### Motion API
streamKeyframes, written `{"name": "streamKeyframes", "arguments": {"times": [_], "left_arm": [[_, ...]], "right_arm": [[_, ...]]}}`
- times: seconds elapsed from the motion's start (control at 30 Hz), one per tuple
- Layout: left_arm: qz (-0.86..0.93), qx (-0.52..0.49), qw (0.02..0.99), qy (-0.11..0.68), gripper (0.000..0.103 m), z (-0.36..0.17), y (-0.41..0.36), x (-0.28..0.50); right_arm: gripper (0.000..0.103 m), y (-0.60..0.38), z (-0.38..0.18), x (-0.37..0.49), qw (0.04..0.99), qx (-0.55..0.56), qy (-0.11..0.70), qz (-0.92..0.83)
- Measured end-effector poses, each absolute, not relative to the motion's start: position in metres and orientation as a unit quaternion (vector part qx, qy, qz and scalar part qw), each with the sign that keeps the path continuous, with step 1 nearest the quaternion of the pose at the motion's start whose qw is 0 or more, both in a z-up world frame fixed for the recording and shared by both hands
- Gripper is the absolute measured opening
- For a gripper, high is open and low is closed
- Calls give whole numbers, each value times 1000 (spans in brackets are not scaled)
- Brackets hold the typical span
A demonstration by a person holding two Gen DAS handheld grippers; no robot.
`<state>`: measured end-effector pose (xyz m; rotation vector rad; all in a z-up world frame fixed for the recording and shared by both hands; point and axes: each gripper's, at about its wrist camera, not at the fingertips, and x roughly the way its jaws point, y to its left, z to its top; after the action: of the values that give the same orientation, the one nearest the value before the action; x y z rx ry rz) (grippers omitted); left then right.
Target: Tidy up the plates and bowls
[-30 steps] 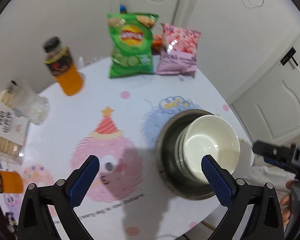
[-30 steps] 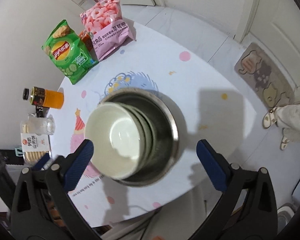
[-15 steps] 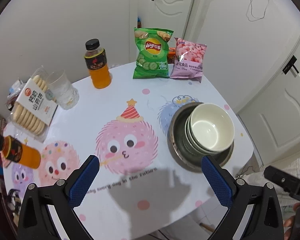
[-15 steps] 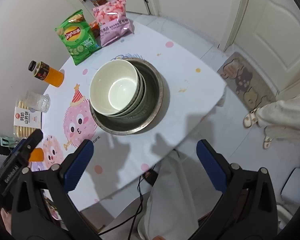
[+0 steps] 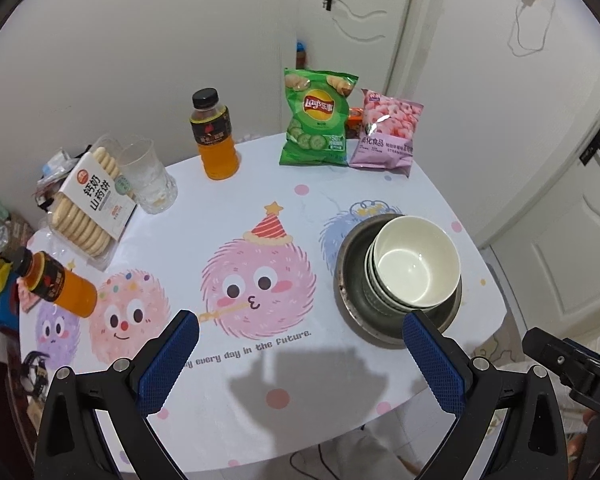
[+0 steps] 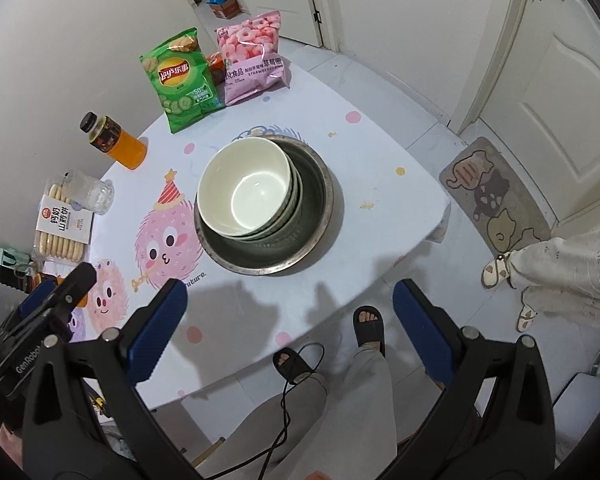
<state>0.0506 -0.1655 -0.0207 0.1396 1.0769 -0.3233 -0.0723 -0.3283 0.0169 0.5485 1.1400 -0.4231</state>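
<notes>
A stack of white bowls (image 5: pixel 414 266) (image 6: pixel 246 190) sits nested inside a wide metal basin (image 5: pixel 350 264) (image 6: pixel 314 216) on the right part of the cartoon-printed table (image 5: pixel 236 380) (image 6: pixel 380 152). The stack leans to one side of the basin. My left gripper (image 5: pixel 300 360) hangs open above the table's near edge, well back from the basin, nothing between its blue pads. My right gripper (image 6: pixel 290 330) is open too, raised over the near table edge and the floor, holding nothing.
At the back stand a green chip bag (image 5: pixel 318 120) (image 6: pixel 180 80) and a pink snack bag (image 5: pixel 388 134) (image 6: pixel 254 56). Two orange drink bottles (image 5: pixel 214 136) (image 5: pixel 56 282), a glass (image 5: pixel 148 178) and a biscuit pack (image 5: pixel 90 204) occupy the left. A person's legs and sandalled feet (image 6: pixel 368 326) stand beside the table.
Both grippers have pulled up and back from the bowls, which stay nested in the basin. Far more of the table and the floor now shows.
</notes>
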Motion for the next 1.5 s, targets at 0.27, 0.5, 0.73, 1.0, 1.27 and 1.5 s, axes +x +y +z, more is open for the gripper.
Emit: {"name": "streamKeyframes", "arguments": {"times": [0.27,0.5,0.73,1.0,1.27,1.5], "left_arm": [[-128,77,845,514,103,-24,-175,52],[-116,80,847,513,103,-24,-176,58],[-115,83,842,521,103,-28,-181,63],[-115,86,840,524,103,-29,-183,66],[-112,89,839,525,103,-31,-181,66],[-111,95,837,527,103,-33,-180,64]], "right_arm": [[102,-339,6,-65,780,256,543,-176],[102,-341,1,-59,777,253,553,-162],[102,-346,0,-54,776,248,557,-162],[102,-348,-1,-52,774,249,560,-159],[102,-347,-2,-52,773,250,561,-158],[102,-344,-2,-51,776,245,561,-152]]}}
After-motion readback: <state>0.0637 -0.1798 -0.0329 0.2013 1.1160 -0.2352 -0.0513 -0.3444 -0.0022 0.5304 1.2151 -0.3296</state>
